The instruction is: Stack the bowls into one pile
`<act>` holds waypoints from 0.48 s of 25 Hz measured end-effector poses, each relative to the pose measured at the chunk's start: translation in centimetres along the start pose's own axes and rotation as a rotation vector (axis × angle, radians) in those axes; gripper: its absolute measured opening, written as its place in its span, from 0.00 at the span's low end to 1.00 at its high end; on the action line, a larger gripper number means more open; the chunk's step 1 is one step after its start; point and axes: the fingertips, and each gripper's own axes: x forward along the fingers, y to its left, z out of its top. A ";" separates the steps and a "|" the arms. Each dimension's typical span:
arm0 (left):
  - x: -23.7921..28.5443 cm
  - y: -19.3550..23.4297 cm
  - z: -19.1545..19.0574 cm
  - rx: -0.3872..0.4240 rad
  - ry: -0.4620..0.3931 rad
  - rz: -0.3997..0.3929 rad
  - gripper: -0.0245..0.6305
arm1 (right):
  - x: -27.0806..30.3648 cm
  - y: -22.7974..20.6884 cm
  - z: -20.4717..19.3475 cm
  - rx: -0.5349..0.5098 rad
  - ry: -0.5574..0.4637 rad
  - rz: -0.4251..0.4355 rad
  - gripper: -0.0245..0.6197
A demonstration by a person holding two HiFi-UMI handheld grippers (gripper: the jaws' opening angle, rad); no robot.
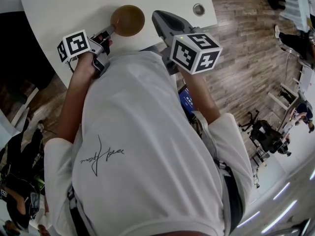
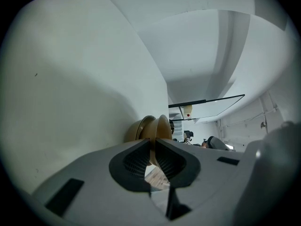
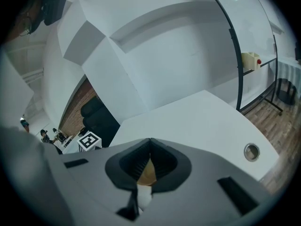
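Brown bowl (image 1: 127, 19) there on the white table (image 1: 74, 4), close to its near edge. Gripped right at the rim by the left gripper (image 1: 109, 32): in the left gripper view, both dark pads pressed onto the thin brown wall (image 2: 162, 126), rim pinched between them (image 2: 154, 142). Just beside the bowl on the other side, the right gripper (image 1: 156, 16), jaws brought together, tips meeting (image 3: 149, 141); a sliver of brown in the gap behind the tips, no telling whether anything is pinched there. Farther along the table, a round metal grommet (image 1: 199, 9). Below all that, marker cubes on each gripper, the person's white shirt (image 1: 147, 146) filling the middle, wood floor (image 1: 246, 48) off to the side.
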 end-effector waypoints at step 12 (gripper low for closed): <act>0.3 0.3 -0.4 -0.010 0.019 -0.001 0.19 | -0.1 0.0 -0.1 0.008 0.001 0.000 0.05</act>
